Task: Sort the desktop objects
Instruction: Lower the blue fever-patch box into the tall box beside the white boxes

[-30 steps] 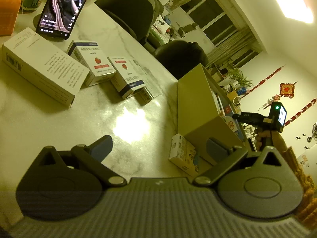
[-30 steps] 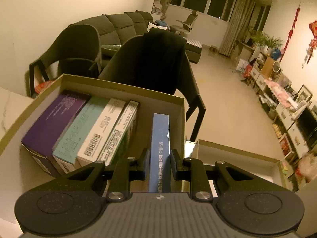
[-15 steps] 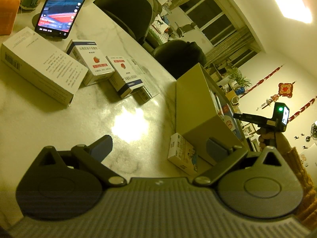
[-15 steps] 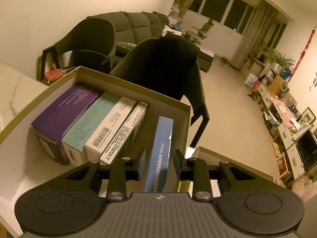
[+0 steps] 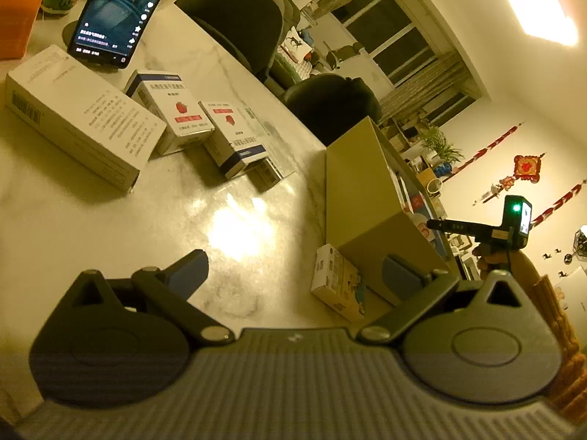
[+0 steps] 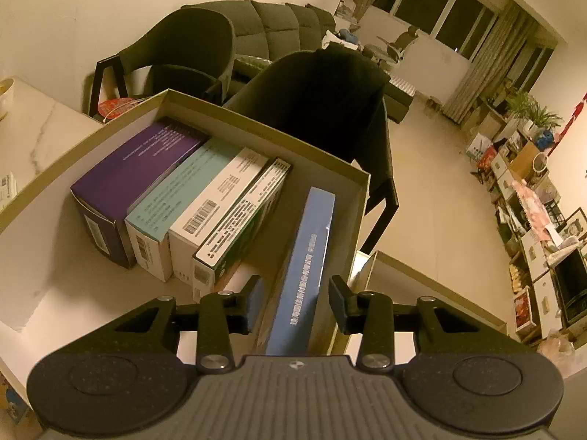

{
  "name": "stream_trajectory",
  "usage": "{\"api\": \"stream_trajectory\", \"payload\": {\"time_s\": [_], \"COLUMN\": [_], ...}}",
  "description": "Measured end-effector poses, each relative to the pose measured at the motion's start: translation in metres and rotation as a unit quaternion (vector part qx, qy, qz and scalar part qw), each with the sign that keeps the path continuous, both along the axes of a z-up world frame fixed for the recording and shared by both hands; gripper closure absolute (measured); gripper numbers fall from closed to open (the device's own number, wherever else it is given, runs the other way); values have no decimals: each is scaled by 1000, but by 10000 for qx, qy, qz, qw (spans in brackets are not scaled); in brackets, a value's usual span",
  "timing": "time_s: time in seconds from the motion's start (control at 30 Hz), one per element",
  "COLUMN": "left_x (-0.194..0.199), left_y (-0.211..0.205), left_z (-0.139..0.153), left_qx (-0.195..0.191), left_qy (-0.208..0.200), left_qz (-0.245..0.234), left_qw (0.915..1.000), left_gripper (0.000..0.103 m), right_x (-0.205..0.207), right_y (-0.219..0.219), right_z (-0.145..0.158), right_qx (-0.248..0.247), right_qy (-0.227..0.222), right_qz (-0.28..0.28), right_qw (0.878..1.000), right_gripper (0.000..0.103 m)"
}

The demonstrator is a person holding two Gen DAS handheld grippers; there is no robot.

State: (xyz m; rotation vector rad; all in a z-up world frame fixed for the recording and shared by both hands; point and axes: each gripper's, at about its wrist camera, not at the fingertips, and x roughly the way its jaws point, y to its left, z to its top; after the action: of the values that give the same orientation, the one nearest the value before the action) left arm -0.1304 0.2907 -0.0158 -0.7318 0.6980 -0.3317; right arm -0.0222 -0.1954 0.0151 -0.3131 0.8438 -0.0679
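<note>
Marble surface point(image 5: 110, 242) carries loose medicine boxes point(image 5: 172, 113) awaiting sorting. Right tongs point(image 6: 297, 302), jaws just opening, straddle the blue box point(image 6: 308, 256) standing on edge in the cardboard box point(image 6: 256, 119), released. Only the left view shows those leftovers; left tongs point(image 5: 293, 271) gape empty.

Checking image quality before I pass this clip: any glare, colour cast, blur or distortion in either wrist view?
Left wrist view: strong yellow cast, a bright glare patch on the marble table, blown-out ceiling light, fisheye bending, slightly soft box print. Right wrist view: same warm cast, dim but fairly sharp on the blue box in the storage box; edges curve and darken.
</note>
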Motion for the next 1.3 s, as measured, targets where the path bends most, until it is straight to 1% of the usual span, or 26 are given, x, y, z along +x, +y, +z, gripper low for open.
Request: {"api": "stream_trajectory", "payload": {"time_s": [0.07,0.1,0.17,0.4,0.67,0.87,0.93,1.17,1.27,1.3], "left_x": [-1,-2,-3,-4,-5,-4,-3,-4,-4,-4], "left_y": [0,1,2,4,6,6,6,6,6,6], "left_z": [1,1,1,1,-1,-3,-3,-3,-4,-4], "left_qx": [-3,-1,-1,1,-9,-22,-27,-28,-30,-35], "left_qy": [-17,-20,-11,-1,19,49,53,54,53,49], "left_qz": [7,16,41,73,98,103,95,98,100,99], "left_qw": [10000,10000,10000,10000,10000,9999,9999,9999,9999,9999], "left_gripper": [1,1,1,1,1,1,1,1,1,1], "right_x": [3,5,9,19,33,41,41,39,37,36], "right_y": [1,2,3,10,7,-2,-4,0,6,6], "right_z": [-3,-4,-7,-10,-12,-17,-18,-20,-17,-16], "right_qx": [-9,-20,-65,-100,-94,-300,-269,-495,-623,-633], "right_qy": [26,37,26,-241,-439,-558,-567,-582,-607,-620], "right_qz": [2,0,-61,-345,-626,-740,-713,-619,-522,-495], "right_qw": [10000,10000,10000,9991,9970,9952,9955,9951,9948,9948], "right_gripper": [61,64,75,78,79,77,77,75,72,69]}}
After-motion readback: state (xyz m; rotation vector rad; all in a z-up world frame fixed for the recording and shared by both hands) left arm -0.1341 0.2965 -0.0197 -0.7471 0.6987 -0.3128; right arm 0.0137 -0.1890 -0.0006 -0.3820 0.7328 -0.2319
